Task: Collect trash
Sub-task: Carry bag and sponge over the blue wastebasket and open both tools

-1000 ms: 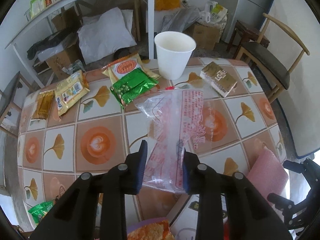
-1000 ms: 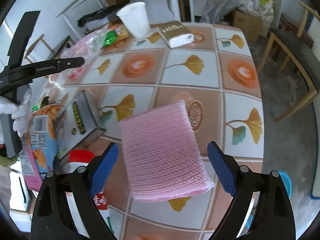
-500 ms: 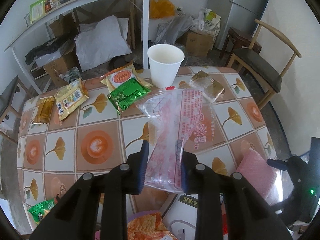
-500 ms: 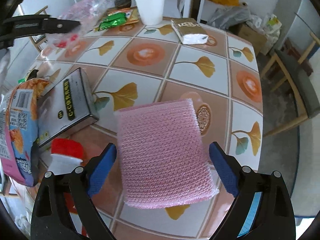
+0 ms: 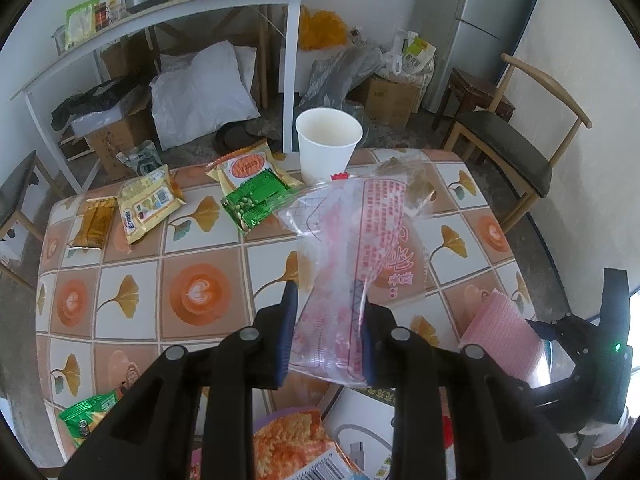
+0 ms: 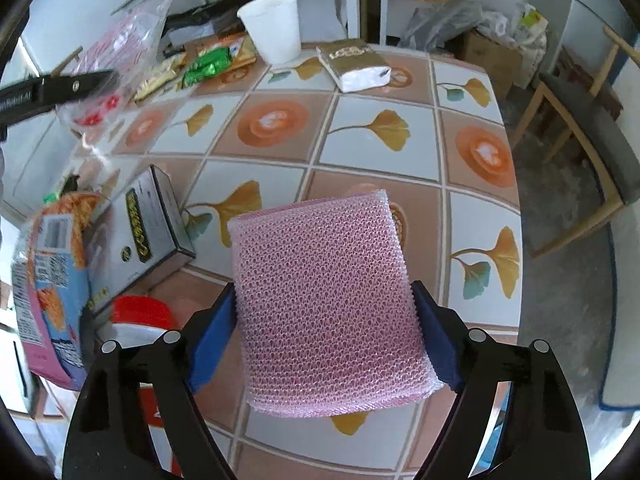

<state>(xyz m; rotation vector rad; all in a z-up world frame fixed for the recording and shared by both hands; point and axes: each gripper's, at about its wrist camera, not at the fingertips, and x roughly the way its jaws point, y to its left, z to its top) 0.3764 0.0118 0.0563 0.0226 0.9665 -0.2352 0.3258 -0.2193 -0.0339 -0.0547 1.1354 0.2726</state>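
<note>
My left gripper [image 5: 328,304] is shut on the lower end of a clear plastic bag with red print [image 5: 360,232], held up above the tiled table [image 5: 200,296]. The same bag [image 6: 120,52] shows at the upper left of the right wrist view. A pink foam-mesh pad [image 6: 320,240] lies near the table's right edge, seen also as the pad [image 5: 500,328] in the left wrist view. My right gripper [image 6: 323,292] straddles it with jaws closing, and the blue pads meet its two sides.
A white paper cup [image 5: 328,144], a green snack packet [image 5: 256,196], yellow packets [image 5: 148,204] and a gold tissue pack [image 6: 354,64] lie at the table's far side. A silver box [image 6: 140,236], a noodle packet [image 6: 48,280] and a red cap [image 6: 136,312] sit close by. A chair [image 5: 512,152] stands right.
The left gripper has risen and pulled back with the bag in it. The right jaws, wide apart around the pink pad before, have closed onto its sides.
</note>
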